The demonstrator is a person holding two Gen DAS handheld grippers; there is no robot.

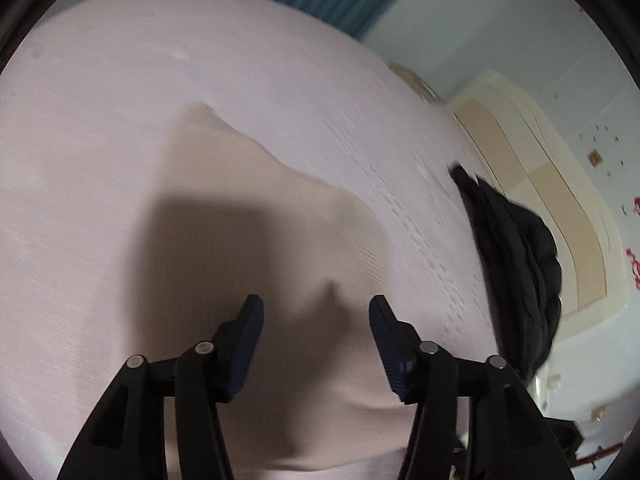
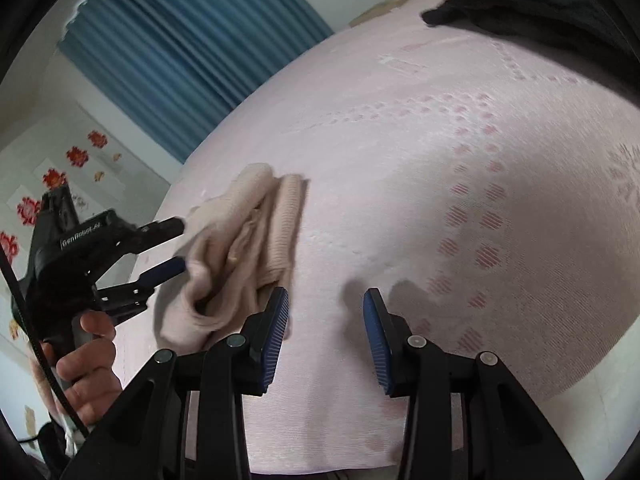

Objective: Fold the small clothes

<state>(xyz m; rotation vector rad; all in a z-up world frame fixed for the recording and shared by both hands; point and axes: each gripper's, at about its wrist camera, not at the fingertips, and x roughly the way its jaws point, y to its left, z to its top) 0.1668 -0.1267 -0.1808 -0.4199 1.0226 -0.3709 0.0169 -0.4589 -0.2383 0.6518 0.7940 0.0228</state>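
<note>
The left gripper (image 1: 316, 312) hangs over the beige garment (image 2: 240, 256) with its jaws spread apart and nothing pinched between the pads; in the right wrist view the same tool (image 2: 182, 246) sits at the garment's left edge, its two blue-tipped fingers just at the cloth, though whether they touch it cannot be told. The right gripper (image 2: 325, 312) is also parted, with only bare sheet between its pads; its left finger stands right beside the near edge of the garment.

The bed (image 2: 400, 184) fills most of both views, covered by a pale pink sheet woven with darker pink dashes and squares. Behind it hangs a pleated blue curtain (image 2: 188, 40). The wall (image 2: 36, 152) at the left carries red flower stickers. In the left wrist view a cream wardrobe (image 1: 532, 200) stands beyond the bed's right side.

A black piece of clothing (image 1: 516, 256) lies heaped at the far right edge of the bed, well apart from the garment.

The beige garment lies on the sheet, bunched and partly folded over itself into soft ridges, with a ribbed band along its right side. In the left wrist view it fills the space under and ahead of the open fingers, darkened by the tool's shadow.

A hand (image 2: 86, 364) grips the left tool's handle at the lower left.
</note>
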